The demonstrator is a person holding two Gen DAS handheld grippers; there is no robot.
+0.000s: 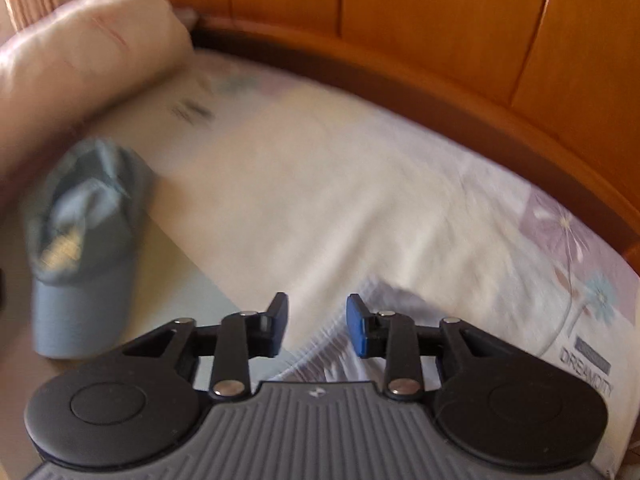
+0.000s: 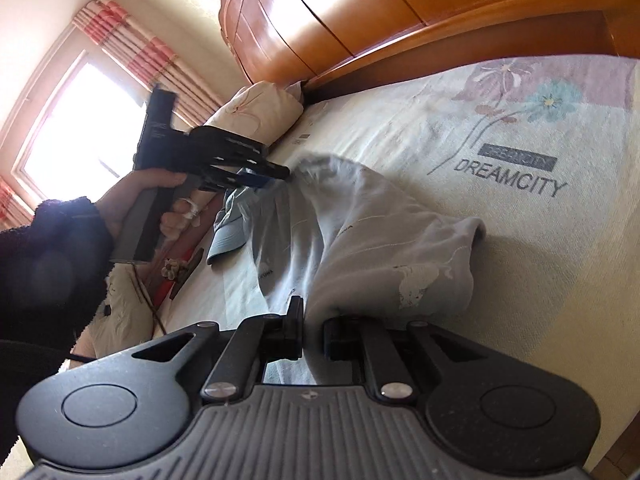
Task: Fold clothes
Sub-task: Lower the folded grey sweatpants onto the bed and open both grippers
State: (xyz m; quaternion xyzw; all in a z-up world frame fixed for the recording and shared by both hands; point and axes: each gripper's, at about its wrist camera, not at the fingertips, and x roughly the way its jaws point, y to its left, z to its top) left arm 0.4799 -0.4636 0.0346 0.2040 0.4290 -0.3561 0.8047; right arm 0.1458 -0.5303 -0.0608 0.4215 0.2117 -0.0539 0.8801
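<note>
Fig.: grey shirt heaped on bed. Right gripper fingers pinch its hem; left gripper open, empty (beside cap). We'd spread fabric flat w/ both before folding.

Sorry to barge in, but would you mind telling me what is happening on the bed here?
A person is folding a pale grey garment on a floral bedsheet, with a handheld claw in each hand. The right claw sits at the garment's near edge, cloth between its narrowly parted fingers. The left claw is at the far end, fingers apart and nothing visibly gripped. A grey-blue baseball cap lies beside the garment.
</note>
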